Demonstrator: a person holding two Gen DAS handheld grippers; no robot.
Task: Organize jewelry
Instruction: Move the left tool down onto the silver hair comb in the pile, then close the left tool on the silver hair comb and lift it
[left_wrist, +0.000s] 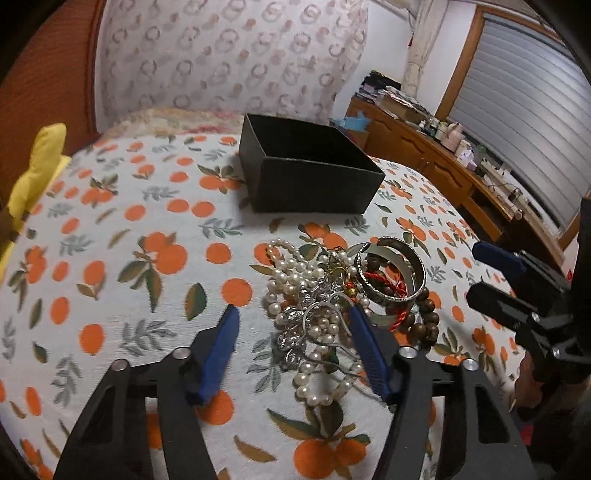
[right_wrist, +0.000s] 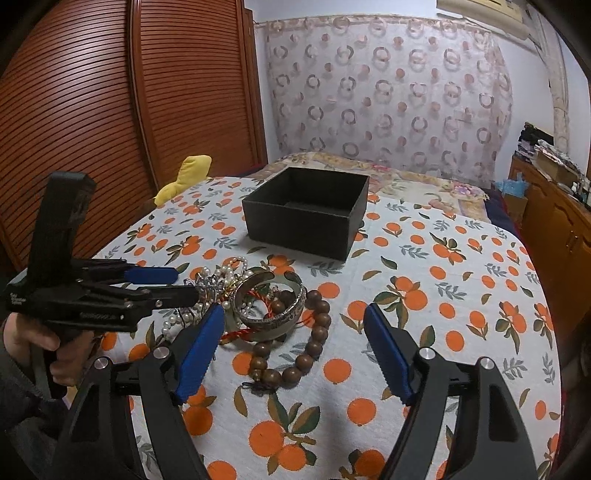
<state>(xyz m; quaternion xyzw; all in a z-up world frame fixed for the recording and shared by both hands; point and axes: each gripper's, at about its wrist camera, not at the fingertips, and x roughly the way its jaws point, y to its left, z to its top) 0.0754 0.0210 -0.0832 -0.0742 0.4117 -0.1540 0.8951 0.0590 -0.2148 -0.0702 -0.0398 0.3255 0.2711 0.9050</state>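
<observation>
Black box (left_wrist: 310, 173), empty, at twelve o'clock on the orange-print bed cover (left_wrist: 110, 258). Jewelry heap (left_wrist: 332, 295) just before it: your left hand-held gripper (left_wrist: 291, 325) straddles the pearl strands (left_wrist: 295, 273), pads not yet pressing; your right hand-held gripper (right_wrist: 295, 325) is released over the wooden bead bracelet (right_wrist: 310, 343). Risk: the tangled strands may drag the silver bangles (left_wrist: 395, 277) along.

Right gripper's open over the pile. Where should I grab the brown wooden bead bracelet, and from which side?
Take the brown wooden bead bracelet at its near loop, coming from above. That arc lies flat on the orange-print cloth, clear of the silver bangles, between the right gripper's open fingers.
</observation>
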